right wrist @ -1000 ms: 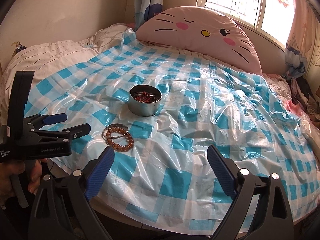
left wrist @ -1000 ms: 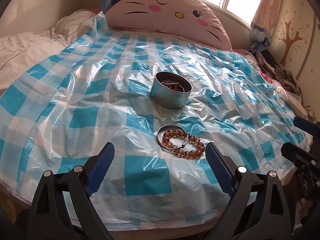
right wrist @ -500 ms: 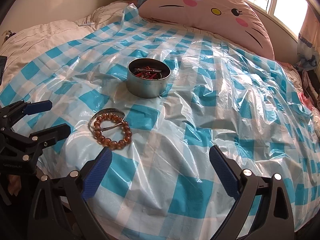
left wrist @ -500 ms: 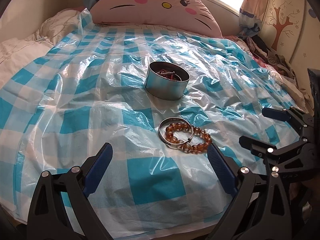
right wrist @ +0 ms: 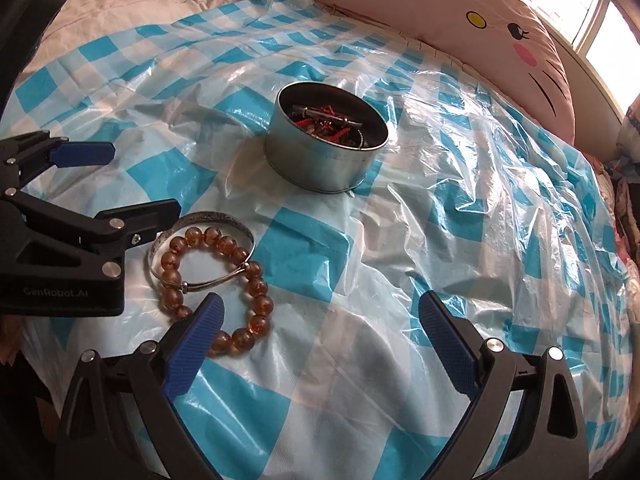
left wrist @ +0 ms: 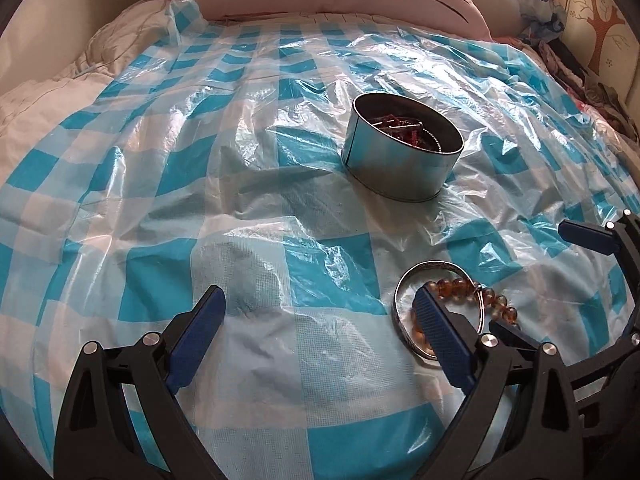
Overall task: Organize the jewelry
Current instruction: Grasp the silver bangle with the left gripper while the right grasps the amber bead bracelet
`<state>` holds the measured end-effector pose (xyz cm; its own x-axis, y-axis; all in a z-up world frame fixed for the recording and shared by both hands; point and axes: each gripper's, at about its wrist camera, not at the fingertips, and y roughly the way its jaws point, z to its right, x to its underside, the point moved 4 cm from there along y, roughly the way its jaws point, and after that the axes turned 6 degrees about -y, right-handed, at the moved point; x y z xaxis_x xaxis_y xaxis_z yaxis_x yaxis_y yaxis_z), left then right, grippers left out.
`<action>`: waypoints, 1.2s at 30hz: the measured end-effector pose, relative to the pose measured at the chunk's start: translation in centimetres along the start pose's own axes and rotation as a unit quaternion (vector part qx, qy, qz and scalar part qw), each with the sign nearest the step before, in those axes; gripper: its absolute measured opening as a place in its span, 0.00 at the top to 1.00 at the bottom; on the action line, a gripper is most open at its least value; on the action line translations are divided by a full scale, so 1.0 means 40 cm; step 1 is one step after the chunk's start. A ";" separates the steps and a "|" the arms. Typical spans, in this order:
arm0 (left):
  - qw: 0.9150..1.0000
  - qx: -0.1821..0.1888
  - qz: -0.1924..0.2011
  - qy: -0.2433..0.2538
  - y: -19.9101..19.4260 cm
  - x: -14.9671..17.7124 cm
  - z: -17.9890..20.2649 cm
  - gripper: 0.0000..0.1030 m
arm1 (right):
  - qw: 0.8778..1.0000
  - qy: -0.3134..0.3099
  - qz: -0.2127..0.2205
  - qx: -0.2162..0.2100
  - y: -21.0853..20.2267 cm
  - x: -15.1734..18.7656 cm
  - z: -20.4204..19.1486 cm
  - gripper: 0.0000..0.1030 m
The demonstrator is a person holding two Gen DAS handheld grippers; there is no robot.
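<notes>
An amber bead bracelet [right wrist: 256, 284] and a silver bangle [right wrist: 216, 218] lie overlapping on the checked plastic sheet. Behind them stands a round metal tin [right wrist: 324, 148] holding red and metal pieces. My right gripper [right wrist: 322, 312] is open, and its left finger covers the near edge of the beads. My left gripper [right wrist: 128, 180] is open just left of the bangle. In the left wrist view my left gripper [left wrist: 318, 308] is open, with its right finger hiding part of the bangle [left wrist: 432, 268] and the beads [left wrist: 456, 286]. The tin [left wrist: 402, 160] sits beyond, and the right gripper [left wrist: 544, 280] is at the right.
The blue-and-white plastic sheet [left wrist: 160, 208] covers a bed. A pink cat-face pillow [right wrist: 460, 12] lies at the head, under a window. Rumpled cream bedding [left wrist: 60, 92] is at the left, and clothes [left wrist: 592, 80] are piled at the right edge.
Both grippers have moved forward and down towards the bracelets, which now sit at each gripper's inner finger. The grippers have also come closer together. Both stay open.
</notes>
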<state>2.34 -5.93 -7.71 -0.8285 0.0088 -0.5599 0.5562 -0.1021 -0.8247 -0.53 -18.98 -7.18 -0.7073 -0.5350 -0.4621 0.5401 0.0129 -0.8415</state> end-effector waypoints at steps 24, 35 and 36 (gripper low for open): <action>0.995 -0.040 0.026 0.083 -0.019 -0.007 0.055 0.25 | 0.996 0.069 0.027 -0.059 -0.018 0.043 0.096 0.45; 0.996 -0.017 0.032 0.083 0.002 -0.001 0.059 0.46 | 0.995 0.064 0.011 -0.072 0.005 0.071 0.075 0.67; 0.996 -0.018 0.029 0.087 0.006 0.002 0.061 0.52 | 0.995 0.064 0.012 -0.073 0.003 0.073 0.074 0.70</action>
<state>2.23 -8.39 -7.76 -0.7731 0.1760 -0.6093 0.6072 -0.0719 -0.7913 -1.17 -23.04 -7.81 -0.7526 -0.4211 -0.5061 0.4919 0.1513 -0.8574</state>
